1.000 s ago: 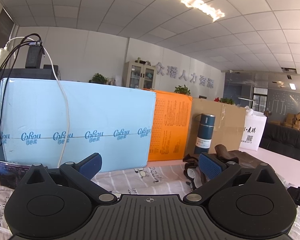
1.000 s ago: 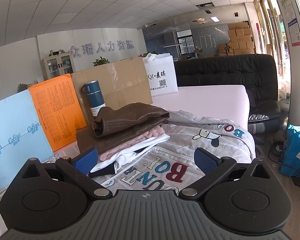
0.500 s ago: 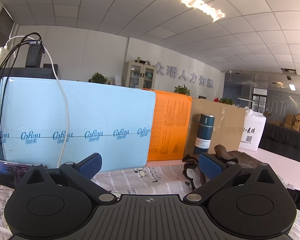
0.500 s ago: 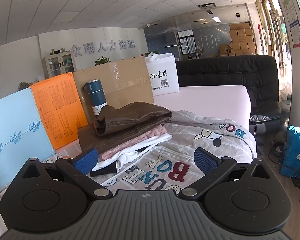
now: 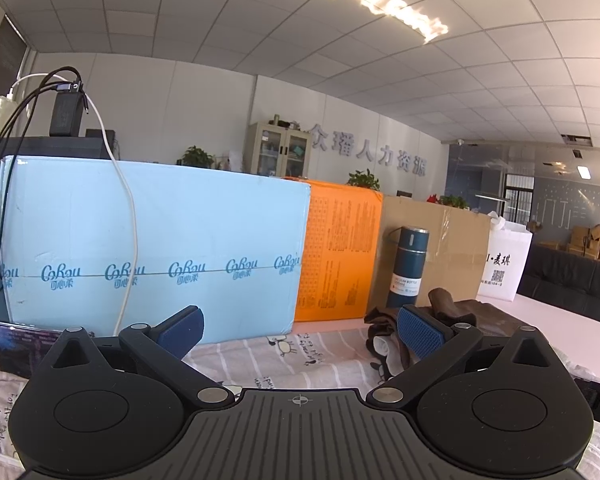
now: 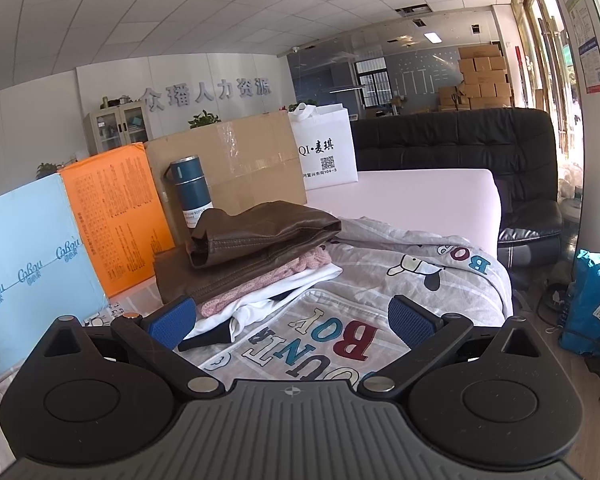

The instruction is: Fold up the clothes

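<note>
A stack of folded clothes (image 6: 256,256) lies ahead of my right gripper: a brown leather jacket (image 6: 260,232) on top, a pink knit (image 6: 300,266) and a white garment (image 6: 276,300) beneath. A grey printed cloth with "BOY" lettering (image 6: 340,340) is spread under both grippers; it also shows striped in the left wrist view (image 5: 284,356). My right gripper (image 6: 292,320) is open and empty above the cloth, just short of the stack. My left gripper (image 5: 300,330) is open and empty; the stack (image 5: 444,312) shows behind its right finger.
A blue foam board (image 5: 152,248), an orange board (image 5: 340,248) and a cardboard box (image 6: 236,160) stand along the back. A dark blue flask (image 6: 190,188) stands beside the stack. A white bag (image 6: 326,152), pink tabletop (image 6: 420,196), black sofa (image 6: 480,152), hanging cables (image 5: 124,208).
Both grippers stay open and nearly still. The right wrist view has shifted slightly, so the stack sits a little nearer the middle.
</note>
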`<control>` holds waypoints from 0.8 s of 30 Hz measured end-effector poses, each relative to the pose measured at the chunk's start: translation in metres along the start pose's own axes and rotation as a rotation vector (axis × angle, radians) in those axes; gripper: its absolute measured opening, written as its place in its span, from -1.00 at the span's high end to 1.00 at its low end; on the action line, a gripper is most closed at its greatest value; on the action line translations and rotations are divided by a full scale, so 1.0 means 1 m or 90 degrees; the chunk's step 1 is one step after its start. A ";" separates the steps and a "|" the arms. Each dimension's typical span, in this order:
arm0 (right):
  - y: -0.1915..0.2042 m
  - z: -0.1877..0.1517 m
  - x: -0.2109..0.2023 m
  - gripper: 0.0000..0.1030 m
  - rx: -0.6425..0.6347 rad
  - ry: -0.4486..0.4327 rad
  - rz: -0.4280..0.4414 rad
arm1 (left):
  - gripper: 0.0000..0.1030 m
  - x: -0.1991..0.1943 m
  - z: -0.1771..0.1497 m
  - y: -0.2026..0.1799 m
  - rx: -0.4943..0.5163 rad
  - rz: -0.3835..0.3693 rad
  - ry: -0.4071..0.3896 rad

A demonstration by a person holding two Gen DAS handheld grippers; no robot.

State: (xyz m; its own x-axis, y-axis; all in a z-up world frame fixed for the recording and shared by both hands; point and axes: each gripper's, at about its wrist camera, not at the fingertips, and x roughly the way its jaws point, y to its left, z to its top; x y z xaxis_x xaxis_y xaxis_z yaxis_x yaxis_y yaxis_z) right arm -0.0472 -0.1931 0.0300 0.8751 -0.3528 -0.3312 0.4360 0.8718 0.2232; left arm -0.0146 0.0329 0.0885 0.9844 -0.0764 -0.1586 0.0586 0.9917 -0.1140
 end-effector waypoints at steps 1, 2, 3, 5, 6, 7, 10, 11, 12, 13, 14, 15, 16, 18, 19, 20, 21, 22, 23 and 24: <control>0.000 0.000 0.000 -1.00 0.000 0.000 0.000 | -1.00 0.000 0.000 0.000 0.000 0.000 0.000; -0.001 0.000 0.000 -1.00 0.000 0.000 0.000 | -1.00 0.000 0.000 0.000 0.001 -0.001 0.001; -0.001 0.000 0.000 -1.00 0.001 0.001 0.000 | -1.00 0.000 0.000 0.000 0.001 -0.001 0.001; -0.001 0.000 0.000 -1.00 0.000 0.001 0.000 | -1.00 0.000 0.000 0.000 0.002 -0.001 0.000; -0.001 0.000 0.000 -1.00 0.000 0.002 0.000 | -1.00 0.000 0.000 -0.001 0.002 -0.001 0.000; -0.001 0.000 0.000 -1.00 0.000 0.002 0.001 | -1.00 0.000 -0.001 -0.001 0.002 -0.002 0.000; -0.001 -0.001 0.001 -1.00 -0.001 0.003 0.001 | -1.00 0.000 -0.001 0.000 0.001 -0.002 0.000; 0.000 -0.001 0.001 -1.00 -0.001 0.003 0.001 | -1.00 0.000 -0.001 0.000 0.001 -0.002 0.000; 0.000 -0.001 0.001 -1.00 -0.001 0.002 0.001 | -1.00 0.000 -0.001 0.000 0.001 -0.002 0.000; 0.000 -0.001 0.000 -1.00 -0.001 0.002 0.001 | -1.00 0.000 -0.001 0.000 0.001 -0.001 0.001; 0.000 -0.001 0.000 -1.00 -0.001 0.002 0.001 | -1.00 0.000 -0.001 0.000 0.001 -0.001 0.001; 0.000 -0.001 0.000 -1.00 -0.001 0.002 0.001 | -1.00 0.000 -0.001 0.000 0.001 -0.001 0.001; 0.000 -0.001 0.000 -1.00 -0.001 0.002 0.001 | -1.00 0.000 -0.001 0.000 0.001 -0.001 0.001; 0.000 -0.001 0.000 -1.00 -0.001 0.002 0.000 | -1.00 0.000 -0.001 0.000 0.001 -0.001 0.001; 0.000 -0.001 0.000 -1.00 -0.001 0.003 0.000 | -1.00 0.000 -0.001 0.000 0.002 -0.001 0.001; 0.000 -0.001 0.000 -1.00 -0.001 0.003 0.000 | -1.00 0.000 -0.001 -0.001 0.002 -0.001 0.001; 0.000 -0.001 0.000 -1.00 -0.001 0.003 0.000 | -1.00 0.000 -0.001 -0.001 0.002 -0.002 0.001; 0.000 -0.001 0.000 -1.00 -0.001 0.004 0.000 | -1.00 0.000 -0.001 -0.001 0.002 -0.002 0.002; 0.000 -0.001 0.000 -1.00 -0.001 0.004 0.001 | -1.00 0.000 -0.001 -0.001 0.002 -0.002 0.002; 0.000 -0.001 0.000 -1.00 -0.002 0.004 0.001 | -1.00 0.000 -0.001 -0.001 0.002 -0.002 0.002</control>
State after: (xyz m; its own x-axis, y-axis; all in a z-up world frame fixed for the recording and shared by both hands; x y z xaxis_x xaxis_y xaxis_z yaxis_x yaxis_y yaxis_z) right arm -0.0475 -0.1930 0.0289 0.8745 -0.3496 -0.3361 0.4342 0.8732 0.2215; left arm -0.0146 0.0316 0.0872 0.9836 -0.0801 -0.1619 0.0625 0.9919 -0.1110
